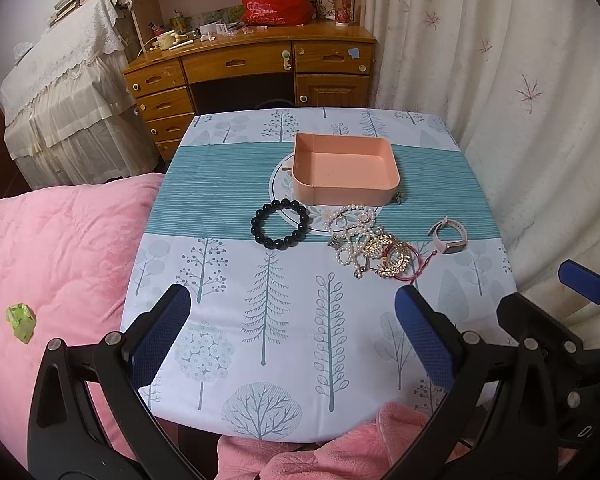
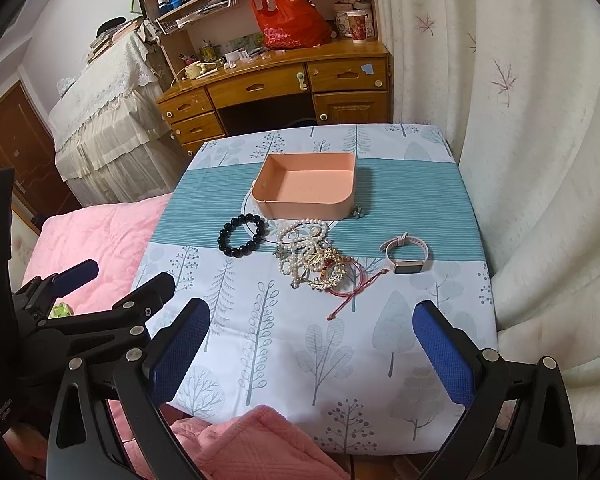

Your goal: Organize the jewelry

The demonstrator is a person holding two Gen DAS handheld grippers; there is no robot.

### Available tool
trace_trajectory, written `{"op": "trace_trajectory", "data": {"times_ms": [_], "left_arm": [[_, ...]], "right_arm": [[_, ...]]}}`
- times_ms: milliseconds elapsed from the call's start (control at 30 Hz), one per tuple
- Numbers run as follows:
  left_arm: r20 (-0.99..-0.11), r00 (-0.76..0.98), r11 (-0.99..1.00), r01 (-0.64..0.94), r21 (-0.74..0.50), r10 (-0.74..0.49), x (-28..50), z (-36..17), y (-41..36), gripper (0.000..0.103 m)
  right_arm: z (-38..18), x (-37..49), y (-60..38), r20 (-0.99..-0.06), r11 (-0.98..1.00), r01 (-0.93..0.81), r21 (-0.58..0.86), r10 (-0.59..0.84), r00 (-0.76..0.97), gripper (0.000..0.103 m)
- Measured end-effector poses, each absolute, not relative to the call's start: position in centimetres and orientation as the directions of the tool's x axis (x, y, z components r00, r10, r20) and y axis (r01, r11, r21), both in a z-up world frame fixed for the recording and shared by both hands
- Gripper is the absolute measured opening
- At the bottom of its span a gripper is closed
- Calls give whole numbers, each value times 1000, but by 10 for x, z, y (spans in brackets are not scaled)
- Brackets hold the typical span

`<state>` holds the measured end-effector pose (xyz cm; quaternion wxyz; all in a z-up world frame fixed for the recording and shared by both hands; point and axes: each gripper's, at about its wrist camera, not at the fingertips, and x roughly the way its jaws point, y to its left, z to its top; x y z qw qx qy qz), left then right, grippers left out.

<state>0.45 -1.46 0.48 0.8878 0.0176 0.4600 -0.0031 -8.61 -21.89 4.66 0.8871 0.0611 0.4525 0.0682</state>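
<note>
Two grippers wait low over the near end of the table [image 1: 284, 408], and both are wide open with nothing in them. The left gripper [image 1: 292, 336] has its blue pads far apart, and so does the right gripper [image 2: 312, 348]. None of the jewelry is in the pink box [image 1: 346, 196] yet; the box looks empty and sits at the far middle of the table. A ring of black beads [image 1: 281, 224] lies just in front of the box, to the left. Next to it is a messy pile [image 1: 366, 246] of pearl strings, gold pieces and a red cord [image 2: 350, 294], all mixed up together. A pale watch [image 2: 406, 258] lies by itself to the right of the pile. A tiny dark piece [image 2: 357, 212] sits by the box corner, and I cannot tell what it is. I think the pile is the tricky part. If a gripper grabs one string, the others may come up with it, then drop off or slide to the floor. The red cord sticks out toward the grippers and could get snagged. The black beads are round and smooth, so they may slip out of the pads. The box looks light, so a bump could push it away. The cloth could bunch up if the pads scrape it.
</note>
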Motion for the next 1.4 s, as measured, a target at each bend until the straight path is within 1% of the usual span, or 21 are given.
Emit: {"op": "trace_trajectory", "data": {"times_ms": [567, 1100, 1233, 1267, 1400], "left_arm": [[-819, 574, 999, 22, 26, 9, 1, 9, -14, 102], [-827, 562, 999, 30, 24, 3, 3, 0, -18, 102], [-833, 553, 998, 55, 14, -18, -5, -3, -18, 102], [-839, 544, 998, 62, 14, -22, 5, -11, -24, 102], [-858, 510, 996, 88, -10, -53, 5, -17, -20, 102]], "right_arm": [[46, -85, -219, -796, 984, -65, 167, 174, 580, 103], [39, -82, -223, -803, 982, -69, 173, 181, 568, 103], [28, -84, -229, -806, 979, -56, 196, 193, 559, 103], [26, -86, -231, -807, 977, -49, 208, 200, 556, 103], [15, -90, -235, -806, 971, -25, 236, 210, 553, 103]]}}
